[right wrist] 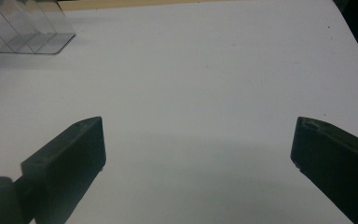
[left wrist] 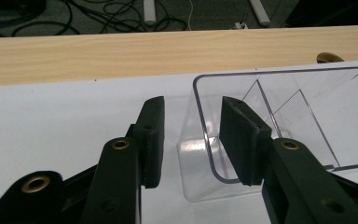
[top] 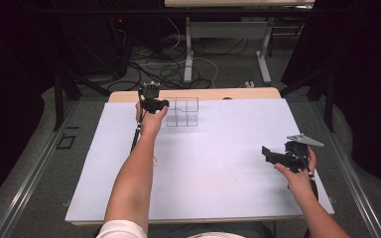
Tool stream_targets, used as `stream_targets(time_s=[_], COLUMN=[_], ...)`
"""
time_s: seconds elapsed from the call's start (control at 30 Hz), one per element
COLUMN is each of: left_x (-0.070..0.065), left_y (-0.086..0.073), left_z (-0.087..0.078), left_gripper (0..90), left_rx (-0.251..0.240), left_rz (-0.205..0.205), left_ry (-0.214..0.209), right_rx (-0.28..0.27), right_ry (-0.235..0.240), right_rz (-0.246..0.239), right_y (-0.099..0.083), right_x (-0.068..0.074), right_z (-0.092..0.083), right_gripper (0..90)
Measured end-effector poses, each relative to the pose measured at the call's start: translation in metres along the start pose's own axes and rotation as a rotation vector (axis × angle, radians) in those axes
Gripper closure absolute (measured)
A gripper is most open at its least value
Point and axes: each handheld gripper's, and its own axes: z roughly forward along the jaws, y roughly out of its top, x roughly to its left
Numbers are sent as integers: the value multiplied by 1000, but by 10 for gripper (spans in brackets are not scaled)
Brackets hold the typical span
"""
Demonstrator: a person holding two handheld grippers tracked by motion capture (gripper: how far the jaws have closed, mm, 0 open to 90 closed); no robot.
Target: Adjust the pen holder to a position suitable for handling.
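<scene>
A clear plastic box (top: 182, 113) with inner dividers stands on the white sheet (top: 203, 173) near the far edge of the table. My left gripper (top: 164, 104) is at the box's left end. In the left gripper view the box (left wrist: 284, 107) has its left wall between the jaws of the left gripper (left wrist: 192, 103). The right pad (left wrist: 240, 135) lies close against that wall and the left pad (left wrist: 154, 135) stands apart from it. My right gripper (top: 267, 152) hovers low at the right side of the sheet, jaws wide with nothing between them. In the right gripper view, past the right gripper (right wrist: 198, 123), the box (right wrist: 28, 28) is far off.
The white sheet covers most of a wooden table, whose bare strip (top: 193, 94) runs behind the box. Cables (top: 163, 69) and table legs (top: 188, 54) are on the floor beyond. A small brass-coloured object (left wrist: 328, 57) sits at the sheet's far edge.
</scene>
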Motion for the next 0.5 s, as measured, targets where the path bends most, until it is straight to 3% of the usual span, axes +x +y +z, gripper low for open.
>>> stream_targets(time_s=[0.2, 0.5], left_x=[1, -7], left_y=[-2, -3], left_z=[4, 3], left_gripper=[684, 841], left_rx=[36, 30], left_rz=[-20, -12], left_ry=[-2, 5], right_rx=[8, 17], right_ry=[6, 12], right_rz=[5, -1], right_y=[-1, -2], right_x=[0, -1], right_z=[1, 2], right_gripper=[34, 44])
